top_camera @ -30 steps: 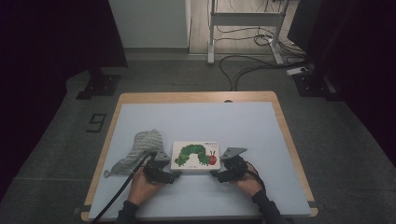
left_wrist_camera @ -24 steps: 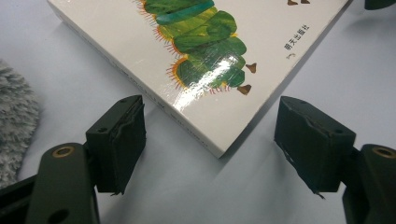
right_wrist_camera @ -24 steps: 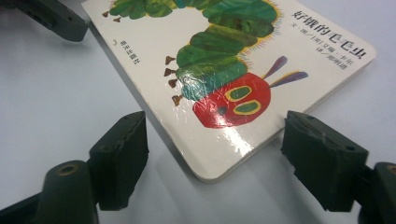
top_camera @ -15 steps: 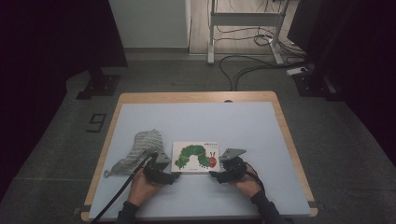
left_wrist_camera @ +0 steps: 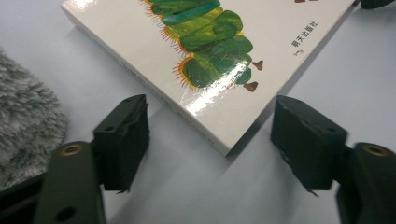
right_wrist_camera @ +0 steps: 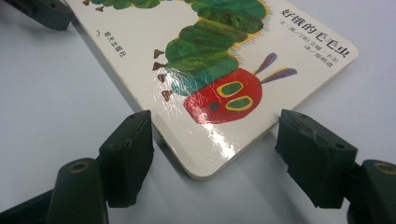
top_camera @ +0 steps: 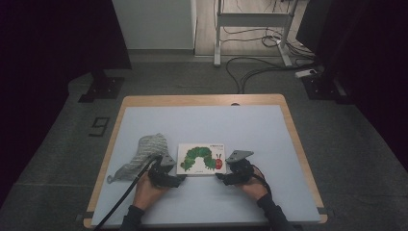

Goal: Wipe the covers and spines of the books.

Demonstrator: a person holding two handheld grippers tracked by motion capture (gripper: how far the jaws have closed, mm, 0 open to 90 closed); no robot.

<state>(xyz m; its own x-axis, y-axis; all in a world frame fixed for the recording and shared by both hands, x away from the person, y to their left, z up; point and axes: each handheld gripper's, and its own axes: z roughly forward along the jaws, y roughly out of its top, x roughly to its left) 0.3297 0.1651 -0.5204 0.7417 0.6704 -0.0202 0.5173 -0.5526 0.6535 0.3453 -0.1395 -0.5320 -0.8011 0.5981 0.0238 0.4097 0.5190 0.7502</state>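
1. A picture book (top_camera: 201,159) with a green caterpillar on its white cover lies flat on the pale blue desk (top_camera: 202,125), in the near half, a little left of the middle.
2. The left gripper (top_camera: 169,179) sits at the book's near left corner, held low over the desk by the person's left hand (top_camera: 146,187).
3. In the left gripper view, that corner of the book (left_wrist_camera: 210,70) points into the gap between the two black jaws; the jaws stand apart, one on each side, and neither pad touches the book. They have just been opening a little.
4. The right gripper (top_camera: 225,177) sits at the book's near right corner, held by the right hand (top_camera: 252,185).
5. In the right gripper view, the rounded corner beside the caterpillar's red head points between the jaws of the right gripper; these jaws are apart too, clear of the book (right_wrist_camera: 219,70) on both sides, though they have just been closing slightly.
6. A grey fuzzy cloth (top_camera: 142,156) lies just left of the book, near the left gripper; its edge shows at the left of the left gripper view (left_wrist_camera: 23,126).
7. A black cable (top_camera: 122,197) trails from the left gripper toward the desk's near edge, away from the book.
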